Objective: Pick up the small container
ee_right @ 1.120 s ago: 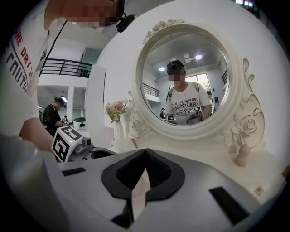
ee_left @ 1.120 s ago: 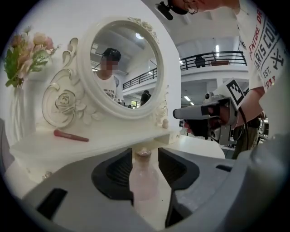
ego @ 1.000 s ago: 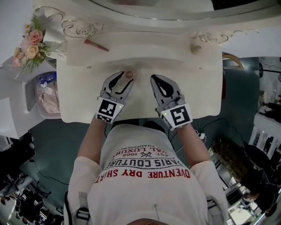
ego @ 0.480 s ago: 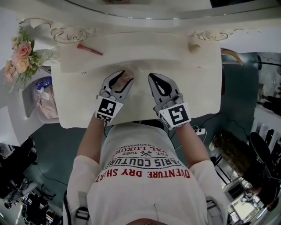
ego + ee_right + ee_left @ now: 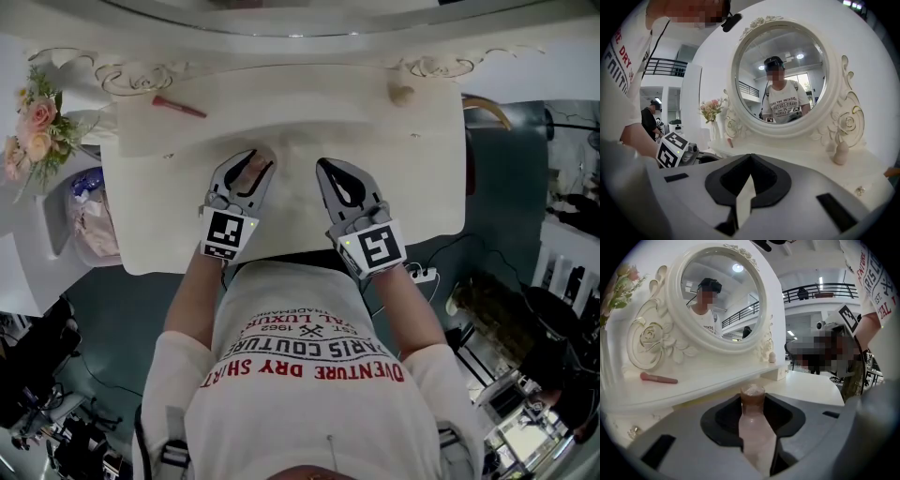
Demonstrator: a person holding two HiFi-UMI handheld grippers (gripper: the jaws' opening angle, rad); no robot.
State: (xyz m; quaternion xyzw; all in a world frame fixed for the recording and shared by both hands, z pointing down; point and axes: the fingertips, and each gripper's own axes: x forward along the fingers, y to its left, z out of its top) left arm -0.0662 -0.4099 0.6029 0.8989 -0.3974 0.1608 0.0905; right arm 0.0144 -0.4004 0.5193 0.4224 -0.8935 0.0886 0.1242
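Note:
The small container [image 5: 253,168], a pale pink bottle with a brown cap, stands on the cream vanity table [image 5: 403,178] just left of centre. My left gripper [image 5: 258,162] has it between its jaws. In the left gripper view the container [image 5: 753,401] fills the slot of the left gripper [image 5: 757,425], its cap just past the tips, and the jaws are closing on it. My right gripper [image 5: 329,169] rests beside it to the right with nothing in it. In the right gripper view only a thin pale sliver shows between the tips of the right gripper [image 5: 749,180].
A pinkish-red stick [image 5: 178,106] lies on the raised back shelf at the left. A small beige figurine [image 5: 401,93] stands at the shelf's right. An ornate round mirror [image 5: 719,296] rises behind. Flowers [image 5: 33,127] and a basket [image 5: 89,220] sit off the table's left side.
The left gripper has moved forward: the container stood just past its tips a second ago and now sits between the jaws. The right gripper has hardly moved.

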